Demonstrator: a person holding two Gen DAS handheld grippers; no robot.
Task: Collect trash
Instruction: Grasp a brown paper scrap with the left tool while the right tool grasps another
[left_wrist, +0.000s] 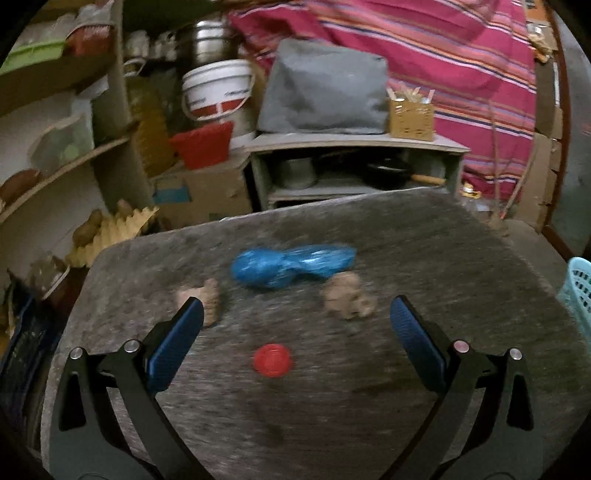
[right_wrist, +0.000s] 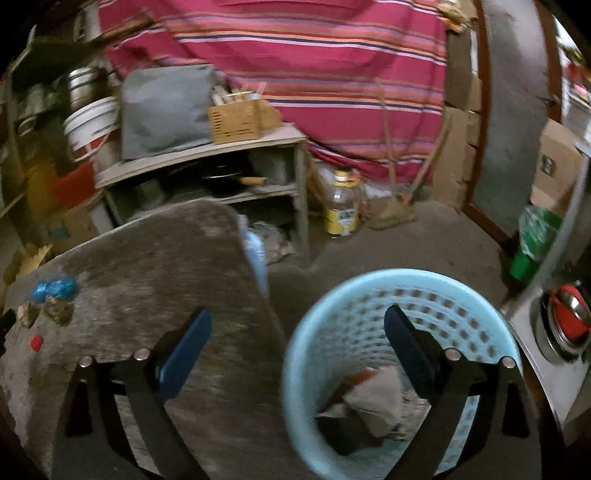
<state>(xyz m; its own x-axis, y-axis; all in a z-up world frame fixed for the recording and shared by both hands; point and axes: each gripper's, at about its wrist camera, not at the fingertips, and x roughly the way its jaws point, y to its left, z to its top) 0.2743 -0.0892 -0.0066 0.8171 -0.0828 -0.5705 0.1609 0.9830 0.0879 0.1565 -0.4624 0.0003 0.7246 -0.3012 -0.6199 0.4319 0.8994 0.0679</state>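
Left wrist view shows the flat round red plastic cap (left_wrist: 272, 360) on the grey desk (left_wrist: 461, 258), between the wide-open, empty left tongs (left_wrist: 295, 314). Lower straight, then squeeze gently. Right tongs (right_wrist: 297, 321), open and empty, hang over the light blue plastic basket (right_wrist: 321, 295), at three o'clock.

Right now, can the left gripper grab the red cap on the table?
Probably yes. The left gripper is open, and the red cap lies alone on the table between its fingers, with nothing covering it.
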